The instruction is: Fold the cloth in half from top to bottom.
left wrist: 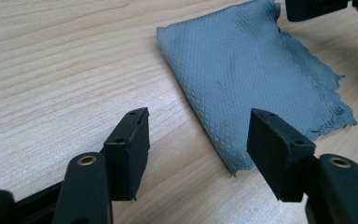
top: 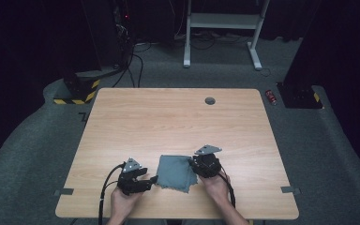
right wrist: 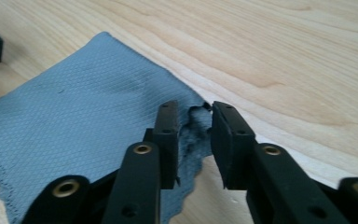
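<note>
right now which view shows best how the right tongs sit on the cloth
The right gripper view: the right tongs straddle a bunched edge of the grey cloth. The high view shows them small, at the cloth's edge; the left gripper view catches a black corner.

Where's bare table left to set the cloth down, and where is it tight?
The whole far half of the table is bare wood, from the cloth up to the grommet hole. The near left and near right corners are free too. It is crowded at the near middle, where the left gripper and right gripper flank the cloth.
</note>
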The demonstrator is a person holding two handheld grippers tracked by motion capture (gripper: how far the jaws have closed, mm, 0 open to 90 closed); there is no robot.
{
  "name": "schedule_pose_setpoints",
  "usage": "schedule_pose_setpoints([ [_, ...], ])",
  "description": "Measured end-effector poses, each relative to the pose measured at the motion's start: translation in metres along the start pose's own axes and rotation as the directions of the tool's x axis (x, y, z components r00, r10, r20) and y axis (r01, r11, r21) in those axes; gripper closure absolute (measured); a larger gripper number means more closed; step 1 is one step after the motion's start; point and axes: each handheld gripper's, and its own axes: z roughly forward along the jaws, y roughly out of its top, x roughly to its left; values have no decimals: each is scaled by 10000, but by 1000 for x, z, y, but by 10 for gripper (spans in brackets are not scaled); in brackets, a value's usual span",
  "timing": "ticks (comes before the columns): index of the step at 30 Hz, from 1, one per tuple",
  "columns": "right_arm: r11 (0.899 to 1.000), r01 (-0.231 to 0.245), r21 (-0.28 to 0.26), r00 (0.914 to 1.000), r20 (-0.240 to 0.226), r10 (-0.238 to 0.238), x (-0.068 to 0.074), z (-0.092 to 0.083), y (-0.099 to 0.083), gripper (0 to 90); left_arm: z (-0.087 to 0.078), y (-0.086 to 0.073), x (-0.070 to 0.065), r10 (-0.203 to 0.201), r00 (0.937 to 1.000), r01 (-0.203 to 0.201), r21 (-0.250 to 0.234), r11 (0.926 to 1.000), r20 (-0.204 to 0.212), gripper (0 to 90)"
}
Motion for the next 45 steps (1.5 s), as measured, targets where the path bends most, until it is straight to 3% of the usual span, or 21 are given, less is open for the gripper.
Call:
schedule_pose_setpoints([
  [5, 9993, -152, 355, 9998, 112, 148, 4, 13, 0, 676, 3, 0, -3, 80, 10000, -80, 53, 10000, 15, 393],
  [8, 9988, 63, 480, 9995, 312, -78, 5, 18, 1, 871, 3, 0, -3, 106, 9999, -106, 61, 9999, -2, 393],
  [9, 9988, 190, 450, 9993, 311, -204, 4, 18, 1, 885, 3, 0, -3, 95, 10000, -95, 41, 9999, -3, 393],
  [13, 9986, 470, 239, 9979, 426, -480, 4, 13, 7, 892, 3, 1, -4, 139, 9999, -139, 26, 9999, 19, 393],
  [18, 9973, 617, 408, 9965, 532, -638, 0, 15, 17, 892, 4, 4, -6, 171, 9998, -172, 47, 9998, 94, 395],
  [23, 9958, 398, 827, 9973, 590, -447, -6, 28, 23, 874, 6, 4, -8, 256, 9993, -259, 143, 9996, 274, 417],
  [25, 9952, 359, 907, 9967, 689, -422, -9, 31, 22, 831, 7, 4, -10, 373, 9985, -382, 211, 9990, 397, 441],
  [29, 9986, 120, 525, 9995, 285, -135, -9, 19, 18, 772, 9, 3, -15, 575, 9971, -593, 351, 9976, 506, 478],
  [33, 9973, 444, 586, 9990, -16, -443, 2, 7, 9, 739, 12, 2, -15, 603, 9967, -627, 426, 9971, 546, 521],
  [36, 9968, 119, 796, 9999, 33, -122, 2, 11, 4, 704, 13, 3, -14, 406, 9973, -434, 455, 9980, 606, 590],
  [40, 9949, -110, 1007, 9999, 100, 100, 1, 17, 3, 763, 13, 4, -14, 446, 9967, -489, 622, 9969, 683, 703],
  [42, 9941, 137, 1079, 9998, 150, -154, 5, 17, 4, 853, 14, 6, -16, 560, 9963, -608, 744, 9954, 648, 745],
  [43, 9937, 387, 1052, 9989, 224, -413, 7, 18, 5, 867, 15, 7, -17, 632, 9961, -678, 761, 9948, 614, 758],
  [45, 9932, 449, 1070, 9983, 329, -487, 10, 18, 6, 874, 15, 8, -19, 721, 9954, -769, 768, 9941, 631, 788],
])
